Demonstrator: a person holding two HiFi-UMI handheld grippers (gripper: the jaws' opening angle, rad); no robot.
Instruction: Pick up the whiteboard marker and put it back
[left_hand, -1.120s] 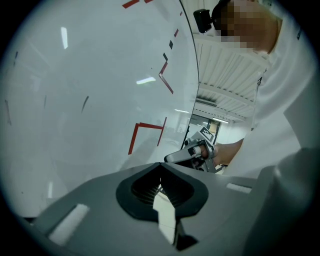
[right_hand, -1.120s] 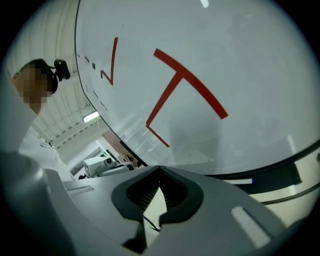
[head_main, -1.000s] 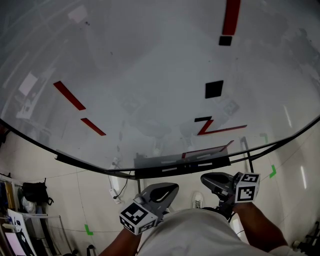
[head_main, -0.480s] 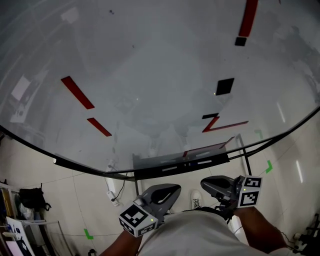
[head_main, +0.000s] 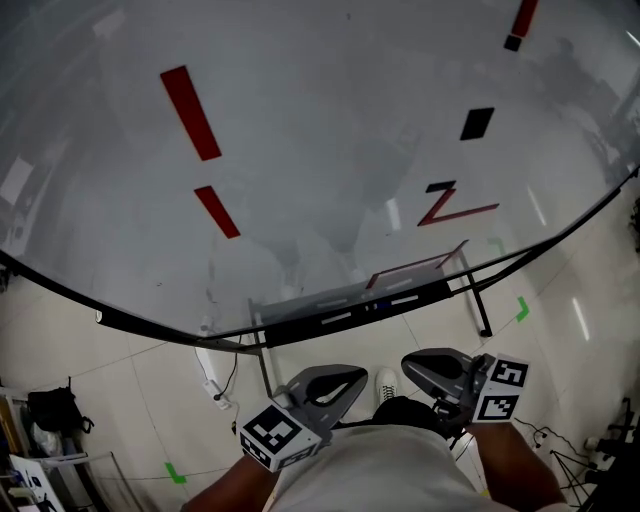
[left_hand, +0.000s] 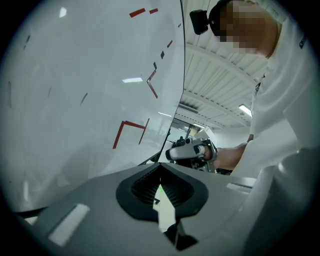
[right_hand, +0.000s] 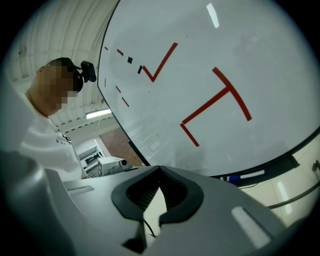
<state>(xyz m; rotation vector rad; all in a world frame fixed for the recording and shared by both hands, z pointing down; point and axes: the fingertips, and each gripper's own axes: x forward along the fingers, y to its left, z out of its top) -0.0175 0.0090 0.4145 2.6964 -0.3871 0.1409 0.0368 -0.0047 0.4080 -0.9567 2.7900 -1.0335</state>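
Whiteboard (head_main: 330, 150) ahead, with the marker (right_hand: 247, 174) lying on its tray (head_main: 300, 328); the left gripper (head_main: 352, 376) and right gripper (head_main: 407, 362) are clenched empty, so reaching in unopened could knock the marker off.

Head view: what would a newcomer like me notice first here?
A big whiteboard fills the view, marked with red bars at upper left and a red Z-like stroke at right. At the bottom edge, the left gripper and right gripper point toward it, both shut and empty. On the tray under the board lie markers.
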